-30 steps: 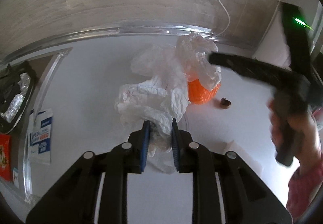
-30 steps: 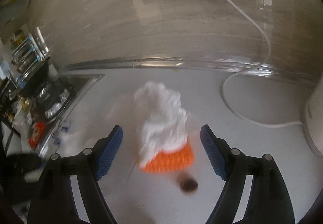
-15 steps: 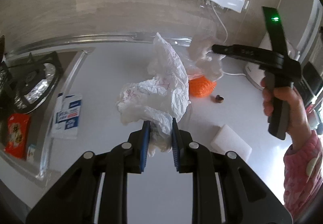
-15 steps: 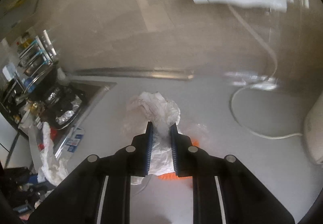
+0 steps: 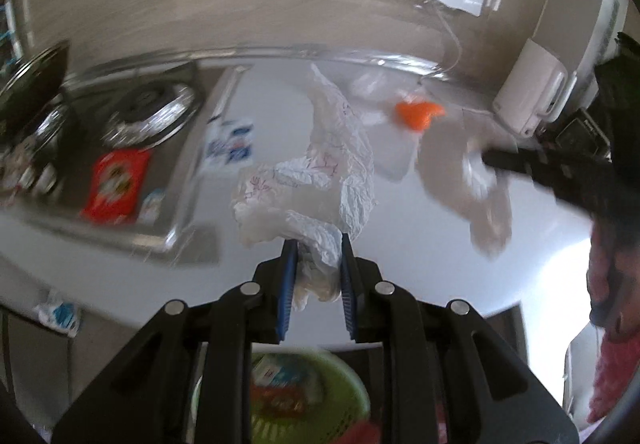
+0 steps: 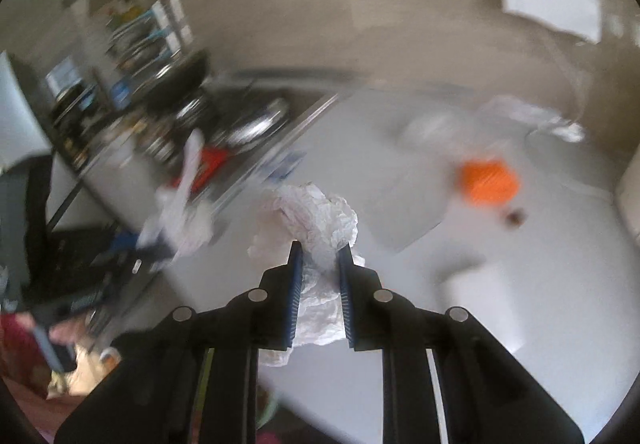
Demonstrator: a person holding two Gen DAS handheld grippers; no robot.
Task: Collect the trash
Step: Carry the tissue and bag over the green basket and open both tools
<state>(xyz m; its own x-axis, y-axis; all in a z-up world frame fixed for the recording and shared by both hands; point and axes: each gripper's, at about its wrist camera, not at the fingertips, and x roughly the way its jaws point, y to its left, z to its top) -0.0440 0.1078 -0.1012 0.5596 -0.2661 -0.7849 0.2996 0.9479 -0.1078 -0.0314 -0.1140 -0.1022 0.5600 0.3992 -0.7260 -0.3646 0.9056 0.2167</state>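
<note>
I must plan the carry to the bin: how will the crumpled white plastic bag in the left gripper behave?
The crumpled white plastic bag is probably floppy: it sags from the left gripper. It looks thin, so likely light and apt to sway. Loose folds could slip out.

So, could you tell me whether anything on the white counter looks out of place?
Yes: an orange ribbed cup-like piece lies loose on the white counter, with a small dark scrap beside it, apparently uncollected trash.

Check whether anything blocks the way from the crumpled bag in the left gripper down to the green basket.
Nothing visible does: the crumpled bag hangs in the left gripper, the green basket open below.
</note>
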